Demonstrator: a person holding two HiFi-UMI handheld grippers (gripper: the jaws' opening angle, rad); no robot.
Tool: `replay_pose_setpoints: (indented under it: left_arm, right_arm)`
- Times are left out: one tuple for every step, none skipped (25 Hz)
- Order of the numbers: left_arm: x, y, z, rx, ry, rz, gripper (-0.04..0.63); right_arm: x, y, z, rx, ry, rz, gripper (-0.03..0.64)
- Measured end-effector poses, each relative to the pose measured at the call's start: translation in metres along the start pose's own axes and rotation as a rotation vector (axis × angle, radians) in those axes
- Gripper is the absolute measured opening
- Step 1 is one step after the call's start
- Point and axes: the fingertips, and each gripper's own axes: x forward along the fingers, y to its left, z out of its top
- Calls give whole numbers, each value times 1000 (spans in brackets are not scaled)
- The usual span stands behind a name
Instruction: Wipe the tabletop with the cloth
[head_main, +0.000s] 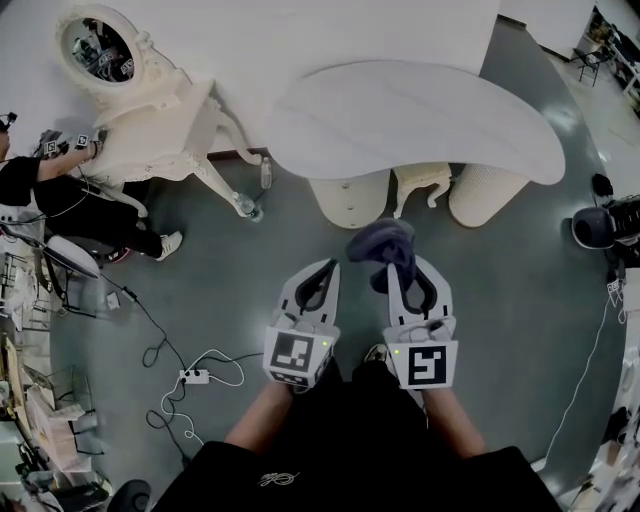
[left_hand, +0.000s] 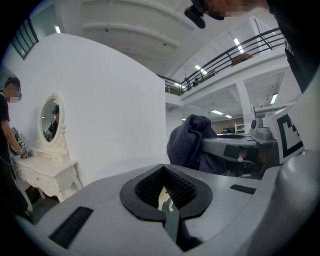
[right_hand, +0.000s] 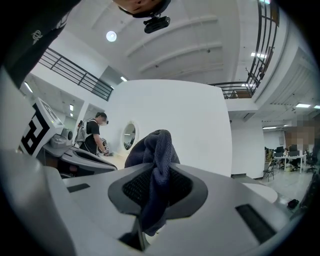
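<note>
A dark blue cloth (head_main: 384, 247) hangs bunched from my right gripper (head_main: 401, 264), whose jaws are shut on it. In the right gripper view the cloth (right_hand: 156, 165) runs down between the closed jaws of that gripper (right_hand: 155, 192). My left gripper (head_main: 322, 270) is held beside it at the same height, shut with nothing in it; the left gripper view shows only a thin slit between this gripper's (left_hand: 167, 194) pads, with the cloth (left_hand: 189, 142) off to the right. The white curved tabletop (head_main: 420, 120) lies ahead of both grippers, which hang over the grey floor short of it.
White round pedestals (head_main: 350, 200) stand under the table. A white dressing table with an oval mirror (head_main: 140, 120) is at far left, with a person in black (head_main: 40, 190) beside it. Cables and a power strip (head_main: 195, 377) lie on the floor at left. Dark equipment (head_main: 600, 225) sits at right.
</note>
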Motion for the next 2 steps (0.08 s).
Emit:
replay_pose_setpoints:
  left_arm:
    - [1,-1,2,-4,-11,0,6]
    - [3,-3,4,-8,-21,1,6]
  right_arm:
    - [0,-2,0,-2,-3,0,41]
    - [0,-3,1,-5,-6,1,41]
